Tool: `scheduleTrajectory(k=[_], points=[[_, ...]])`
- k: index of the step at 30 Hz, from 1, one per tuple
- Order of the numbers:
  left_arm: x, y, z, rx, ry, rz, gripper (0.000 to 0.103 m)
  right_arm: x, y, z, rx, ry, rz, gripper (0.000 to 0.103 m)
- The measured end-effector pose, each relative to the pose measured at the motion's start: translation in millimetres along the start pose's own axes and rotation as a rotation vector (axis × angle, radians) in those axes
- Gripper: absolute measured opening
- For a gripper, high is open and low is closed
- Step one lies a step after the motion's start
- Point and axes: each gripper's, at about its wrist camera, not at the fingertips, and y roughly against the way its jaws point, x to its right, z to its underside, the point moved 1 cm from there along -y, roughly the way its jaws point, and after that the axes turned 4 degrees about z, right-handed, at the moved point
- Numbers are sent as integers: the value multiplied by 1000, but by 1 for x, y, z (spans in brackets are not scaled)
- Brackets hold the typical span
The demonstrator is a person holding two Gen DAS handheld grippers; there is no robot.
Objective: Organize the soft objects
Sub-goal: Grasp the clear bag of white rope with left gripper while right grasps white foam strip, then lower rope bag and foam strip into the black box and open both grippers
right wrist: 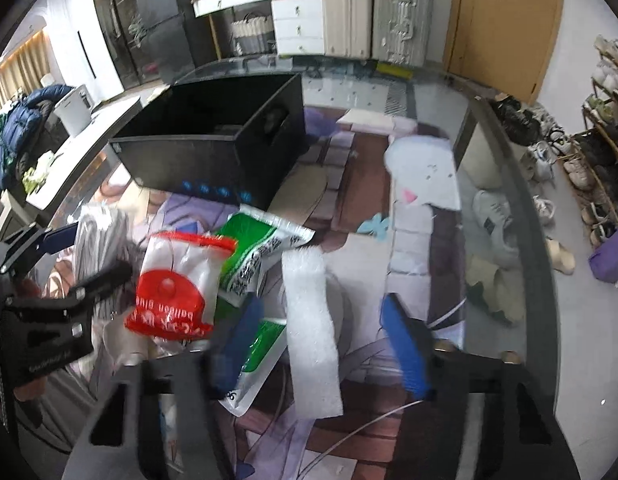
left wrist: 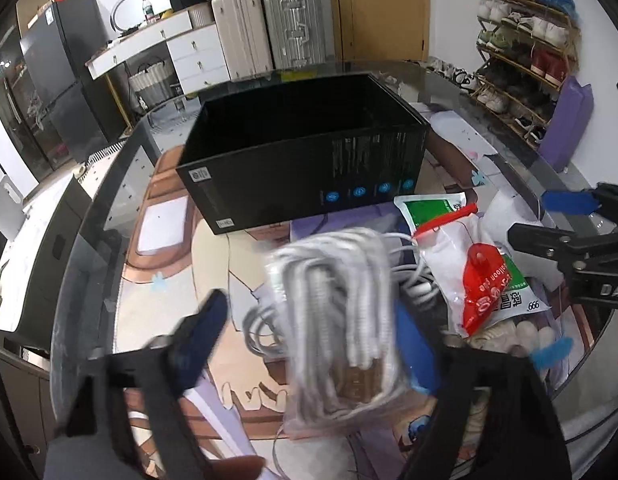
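An open black box (left wrist: 301,168) stands at the back of the glass table; it also shows in the right wrist view (right wrist: 213,144). My left gripper (left wrist: 309,344) is open, with a clear bag of coiled white cable (left wrist: 337,304) between its fingers, blurred. To its right lie a red-and-white packet (left wrist: 485,292) and a green-and-white packet (left wrist: 433,208). My right gripper (right wrist: 321,340) is open around a white foam strip (right wrist: 313,328). The red-and-white packet (right wrist: 177,280) and green-and-white packets (right wrist: 257,248) lie left of the strip.
The round glass table (right wrist: 489,184) covers a cartoon-print mat. Suitcases (left wrist: 269,28), a white desk and a shoe rack (left wrist: 525,52) stand behind. The other gripper shows at the right edge of the left wrist view (left wrist: 569,220) and at the left edge of the right wrist view (right wrist: 61,260).
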Motion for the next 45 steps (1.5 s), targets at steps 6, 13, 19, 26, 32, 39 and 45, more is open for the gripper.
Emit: scheduleTrajectory(k=[6, 13, 19, 26, 32, 39, 45], points=[[2, 4, 3, 2, -21, -9, 44, -3, 3, 1, -7, -7, -39, 23], [-14, 25, -2, 42, 14, 1, 43, -10, 27, -1, 64, -7, -57, 22], [-28, 49, -10, 89, 42, 8, 43, -26, 52, -7, 150, 6, -75, 22], [-34, 70, -26, 160, 21, 5, 43, -54, 76, -25, 269, 37, -104, 22], [-52, 74, -55, 197, 40, 19, 43, -72, 84, -57, 355, 35, -89, 22], [-75, 65, -85, 265, 69, 29, 43, -83, 83, -90, 421, 33, -38, 22], [-88, 50, -102, 285, 100, 33, 43, -82, 69, -118, 437, -13, -60, 22]])
